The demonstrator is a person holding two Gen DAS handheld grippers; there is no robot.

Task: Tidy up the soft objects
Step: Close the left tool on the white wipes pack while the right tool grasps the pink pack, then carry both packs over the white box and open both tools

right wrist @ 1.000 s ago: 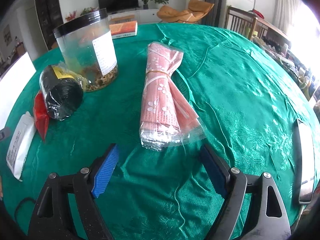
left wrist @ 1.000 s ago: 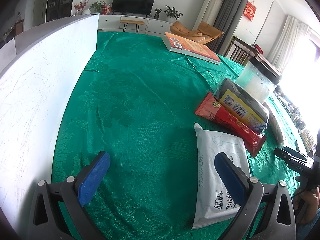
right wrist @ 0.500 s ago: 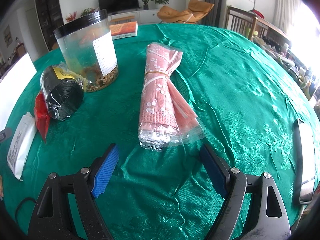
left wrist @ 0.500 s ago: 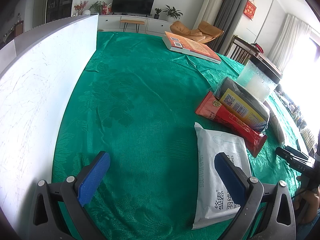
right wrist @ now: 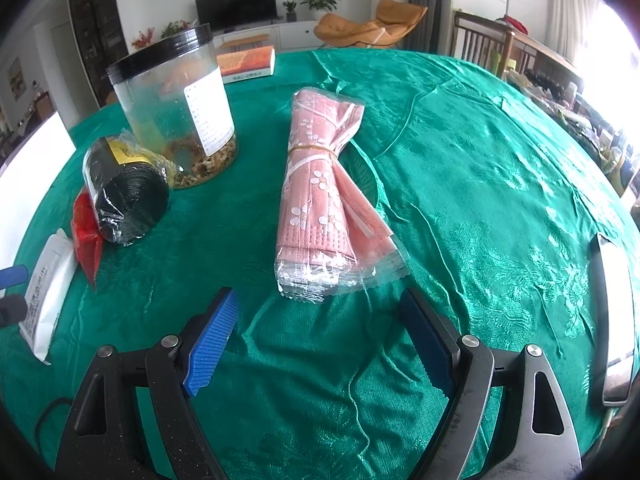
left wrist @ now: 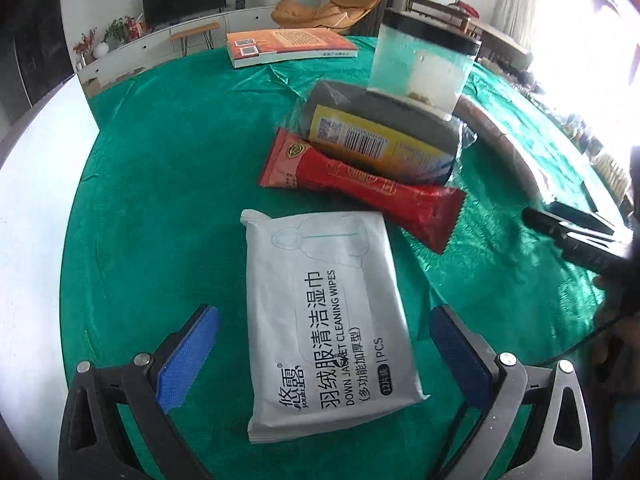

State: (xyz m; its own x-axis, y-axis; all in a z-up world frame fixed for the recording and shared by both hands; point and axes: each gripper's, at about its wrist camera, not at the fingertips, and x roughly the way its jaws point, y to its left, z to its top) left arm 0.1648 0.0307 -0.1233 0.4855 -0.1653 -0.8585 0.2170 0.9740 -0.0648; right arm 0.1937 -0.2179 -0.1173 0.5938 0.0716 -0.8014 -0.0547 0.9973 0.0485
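Left gripper [left wrist: 325,354]: jaws apart, straddling wipes pack [left wrist: 326,320]
Right gripper [right wrist: 320,334]: jaws apart, near pink bundle [right wrist: 320,196]

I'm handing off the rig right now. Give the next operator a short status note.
Left tool: open, straddling the white wipes pack, not gripping it.
Right tool: open, empty, just short of the pink bagged bundle.
Red pouch and black bag roll lie beside the clear jar on the green tablecloth.
Done: nothing visibly sorted.
Left: close on the wipes, then move each soft item.
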